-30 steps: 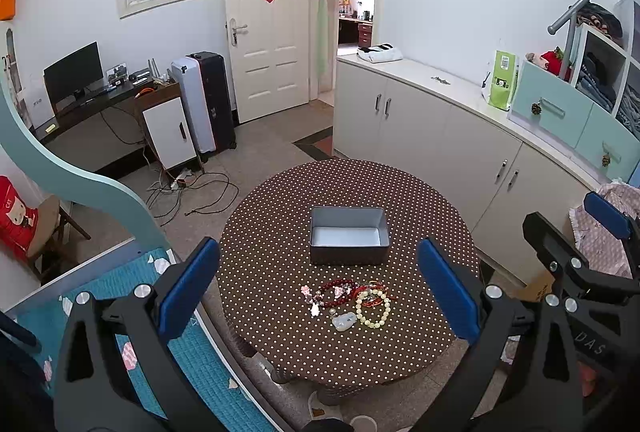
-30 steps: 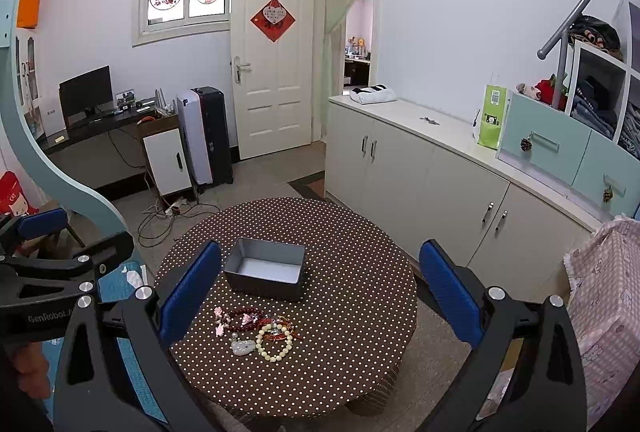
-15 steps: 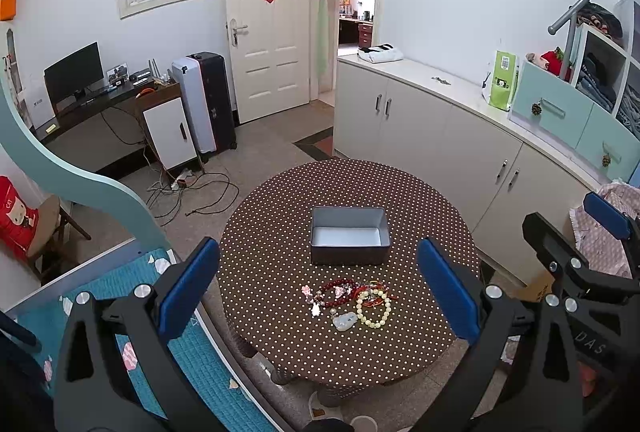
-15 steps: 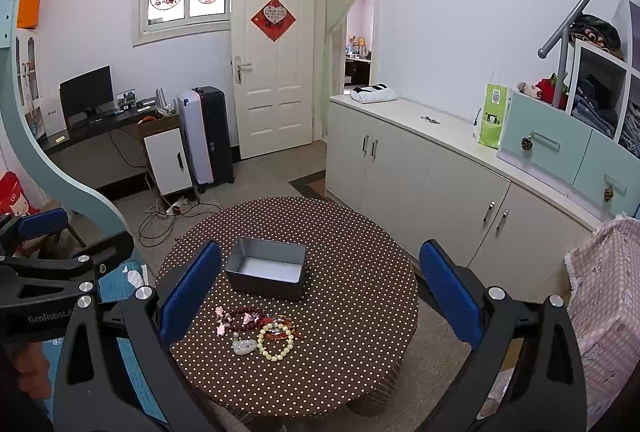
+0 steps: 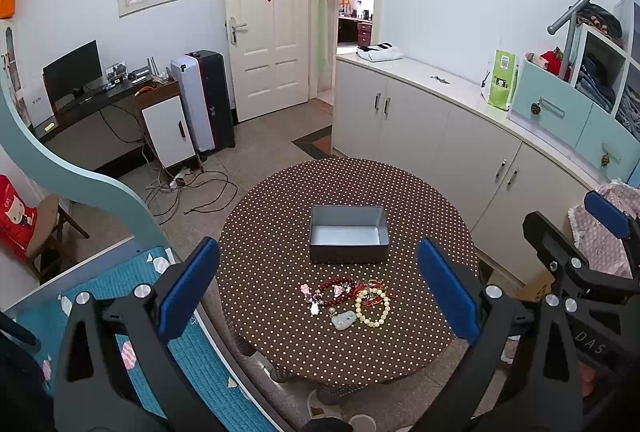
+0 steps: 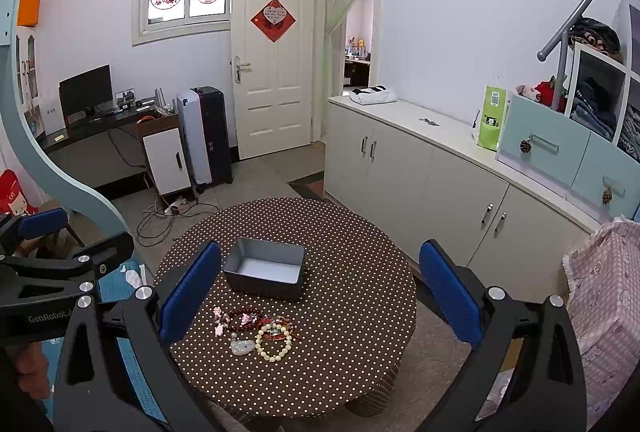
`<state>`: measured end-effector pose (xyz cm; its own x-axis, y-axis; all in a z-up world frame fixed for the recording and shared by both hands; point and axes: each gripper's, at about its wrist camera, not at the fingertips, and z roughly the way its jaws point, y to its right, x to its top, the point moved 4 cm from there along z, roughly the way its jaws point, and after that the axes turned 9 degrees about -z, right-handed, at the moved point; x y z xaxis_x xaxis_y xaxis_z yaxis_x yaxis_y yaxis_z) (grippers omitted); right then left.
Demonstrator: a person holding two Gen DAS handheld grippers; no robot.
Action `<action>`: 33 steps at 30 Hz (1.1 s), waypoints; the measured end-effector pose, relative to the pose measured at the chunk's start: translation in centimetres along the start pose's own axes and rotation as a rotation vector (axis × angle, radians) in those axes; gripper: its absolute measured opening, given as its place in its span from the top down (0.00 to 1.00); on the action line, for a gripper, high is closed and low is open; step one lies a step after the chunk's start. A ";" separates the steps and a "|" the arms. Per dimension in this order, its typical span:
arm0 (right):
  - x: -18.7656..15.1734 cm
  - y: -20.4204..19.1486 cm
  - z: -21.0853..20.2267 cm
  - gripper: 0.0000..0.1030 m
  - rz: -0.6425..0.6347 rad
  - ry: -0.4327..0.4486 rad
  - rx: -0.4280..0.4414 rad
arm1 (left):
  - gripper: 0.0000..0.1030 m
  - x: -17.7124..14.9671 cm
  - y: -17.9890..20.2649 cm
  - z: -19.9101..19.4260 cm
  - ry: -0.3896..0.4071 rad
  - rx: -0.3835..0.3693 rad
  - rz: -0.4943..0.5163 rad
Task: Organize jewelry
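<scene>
Blue-padded left gripper (image 5: 318, 296) and right gripper (image 6: 320, 296): we are holding both spread wide, gripping nothing, high above round polka-dot table (image 5: 400, 200). Jewelry pile (image 5: 348, 300) is lying near table's front edge: dark red bead bracelets, cream bead bracelet (image 6: 274, 342), pale pendant (image 6: 242, 347), pink charms. Grey tray (image 5: 349, 234) is sitting just behind pile, apart.
</scene>
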<state>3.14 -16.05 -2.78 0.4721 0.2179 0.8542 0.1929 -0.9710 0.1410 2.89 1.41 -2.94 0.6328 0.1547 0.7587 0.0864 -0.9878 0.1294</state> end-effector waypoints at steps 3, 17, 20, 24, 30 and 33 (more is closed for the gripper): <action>0.0 0.0 0.1 0.07 0.002 -0.005 0.005 | 0.05 0.0 -0.1 0.2 -0.008 -0.001 -0.004; -1.9 -0.5 4.2 0.07 0.024 -0.160 0.063 | 0.05 -1.7 -1.8 4.7 -0.166 -0.022 -0.034; -3.0 -0.7 5.8 0.07 0.032 -0.233 0.057 | 0.05 -2.5 -2.2 6.3 -0.228 -0.034 -0.039; -4.9 -1.2 8.2 0.07 -0.003 -0.334 0.013 | 0.05 -4.2 -2.8 8.9 -0.321 -0.034 -0.038; -8.6 -2.7 12.2 0.07 0.020 -0.510 0.062 | 0.05 -7.9 -4.1 13.5 -0.522 -0.069 -0.048; -10.0 -3.1 13.8 0.07 0.060 -0.572 0.072 | 0.05 -9.2 -4.7 15.4 -0.586 -0.076 -0.044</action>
<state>9.63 -13.88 -18.68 0.8702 0.2006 0.4500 0.2003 -0.9785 0.0490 8.48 4.43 -20.33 0.9511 0.1392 0.2757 0.0804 -0.9735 0.2143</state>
